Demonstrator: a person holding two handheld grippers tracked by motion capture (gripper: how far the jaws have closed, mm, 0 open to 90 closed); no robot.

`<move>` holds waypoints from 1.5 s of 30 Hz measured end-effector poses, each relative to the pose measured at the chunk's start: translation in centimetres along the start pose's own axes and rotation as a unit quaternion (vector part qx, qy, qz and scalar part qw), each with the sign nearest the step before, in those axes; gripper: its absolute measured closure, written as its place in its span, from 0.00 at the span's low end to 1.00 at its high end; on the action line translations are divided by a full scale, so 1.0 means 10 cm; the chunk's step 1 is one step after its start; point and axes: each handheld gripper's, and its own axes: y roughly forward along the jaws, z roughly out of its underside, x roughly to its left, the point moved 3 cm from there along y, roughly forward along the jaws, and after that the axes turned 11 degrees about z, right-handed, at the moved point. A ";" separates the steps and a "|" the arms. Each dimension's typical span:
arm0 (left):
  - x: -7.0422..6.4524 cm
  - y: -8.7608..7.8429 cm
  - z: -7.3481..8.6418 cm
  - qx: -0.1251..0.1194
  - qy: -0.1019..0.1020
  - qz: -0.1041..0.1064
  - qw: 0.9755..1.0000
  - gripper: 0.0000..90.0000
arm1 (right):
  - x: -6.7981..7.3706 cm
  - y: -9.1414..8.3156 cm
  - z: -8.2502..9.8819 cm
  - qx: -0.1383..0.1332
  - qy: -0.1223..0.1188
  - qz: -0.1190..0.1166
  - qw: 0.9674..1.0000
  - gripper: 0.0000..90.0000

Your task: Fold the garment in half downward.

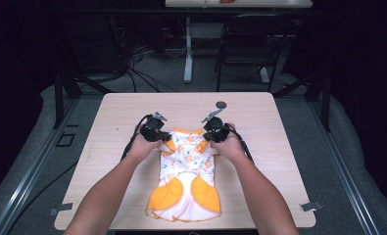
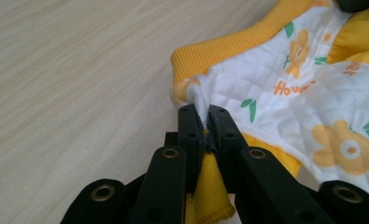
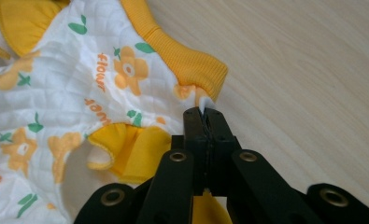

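Garment (image 1: 186, 171) is laid flat on the near half of the table (image 1: 108, 122), collar end away from the person, hem toward the near edge. It is white quilted fabric printed with orange flowers and green leaves, with a yellow ribbed collar (image 2: 229, 46) and yellow patches near the hem. The left gripper (image 1: 162, 135) is clamped on the garment's left shoulder corner; in the left gripper view its jaws are pressed together on white quilted cloth just below the collar, with yellow fabric bunched between the jaw arms. The right gripper (image 1: 210, 135) is clamped on the opposite shoulder corner; in the right gripper view its jaws are pinched tight on a small tuft of white cloth beside the collar end (image 3: 196, 70). Both hands are held level with each other at the collar end. A small dark disc (image 1: 221, 104) is seen on the table beyond the right gripper, apart from the garment.
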 end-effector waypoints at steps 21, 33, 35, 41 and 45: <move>-0.07 -0.54 -0.35 -0.061 0.027 -0.019 0.998 0.94 | -0.16 -0.55 -0.38 -0.065 -0.009 0.013 0.998 0.99; -0.10 -0.81 -0.51 -0.089 0.045 -0.046 0.994 0.94 | -0.18 -0.77 -0.62 -0.099 -0.018 0.030 0.994 0.99; -0.11 -0.85 -0.54 -0.097 0.047 -0.052 0.993 0.94 | -0.18 -0.81 -0.66 -0.100 -0.023 0.036 0.994 0.99; -0.15 -0.87 -0.50 -0.093 0.060 -0.053 0.992 0.94 | -0.17 -0.87 -0.68 -0.108 -0.026 0.036 0.993 0.99; -0.18 -0.80 -0.41 -0.082 0.066 -0.047 0.993 0.94 | -0.11 -0.80 -0.58 -0.100 -0.038 0.035 0.994 0.99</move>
